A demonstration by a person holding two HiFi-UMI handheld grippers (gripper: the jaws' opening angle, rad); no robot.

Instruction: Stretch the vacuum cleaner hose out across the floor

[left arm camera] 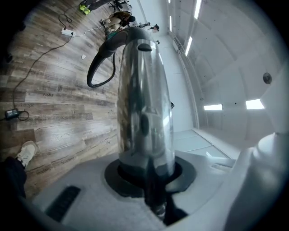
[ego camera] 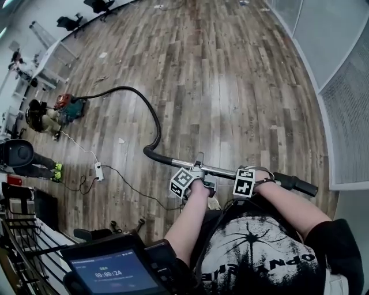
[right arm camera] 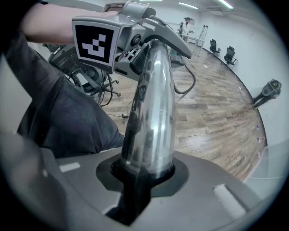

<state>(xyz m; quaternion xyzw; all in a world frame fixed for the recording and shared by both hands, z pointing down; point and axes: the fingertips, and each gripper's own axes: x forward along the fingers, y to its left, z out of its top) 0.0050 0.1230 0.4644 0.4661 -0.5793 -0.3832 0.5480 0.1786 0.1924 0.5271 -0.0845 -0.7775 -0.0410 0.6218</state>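
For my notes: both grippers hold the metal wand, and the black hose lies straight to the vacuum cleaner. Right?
No: the head view shows the black hose curving to the vacuum cleaner. The left gripper and right gripper do hold the metal wand.

This is a large open office or lab hall. It has a wide wood-plank floor [ego camera: 230, 86], white walls [left arm camera: 235, 58] and long strip lights [left arm camera: 197, 9] overhead. Rolling office chairs [ego camera: 70, 23] and white tables [ego camera: 55, 57] line one side, and a power strip [ego camera: 99, 171] lies cabled on the floor.
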